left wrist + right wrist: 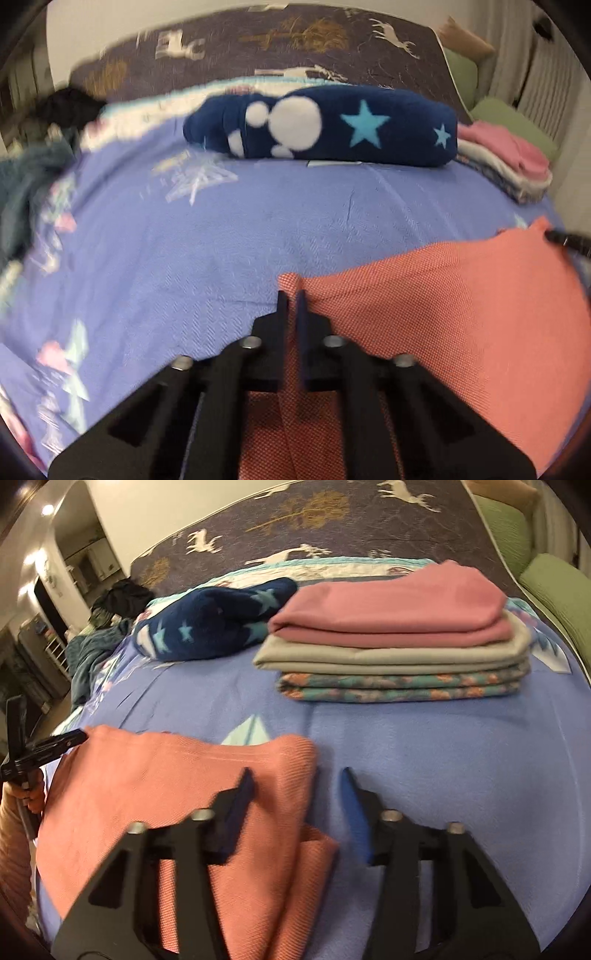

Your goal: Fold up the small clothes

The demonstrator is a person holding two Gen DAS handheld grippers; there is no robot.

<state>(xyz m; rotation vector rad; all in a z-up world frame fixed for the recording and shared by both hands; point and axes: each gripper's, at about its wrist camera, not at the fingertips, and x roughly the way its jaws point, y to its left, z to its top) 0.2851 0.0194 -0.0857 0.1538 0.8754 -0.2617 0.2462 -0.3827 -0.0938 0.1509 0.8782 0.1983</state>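
An orange woven garment (177, 797) lies folded over on the blue bedspread (443, 775); it also shows in the left wrist view (443, 314). My left gripper (291, 295) is shut on the garment's left corner; it shows at the left edge of the right wrist view (79, 736). My right gripper (295, 775) is open, with its jaws astride the garment's right edge. Its tip shows at the right edge of the left wrist view (554, 236).
A stack of folded clothes (399, 646), pink on top, sits at the back right. A navy star-patterned fleece (214, 624) lies behind the middle. A dark teal cloth (92, 653) and black items lie at the far left. Green cushions (554, 590) are on the right.
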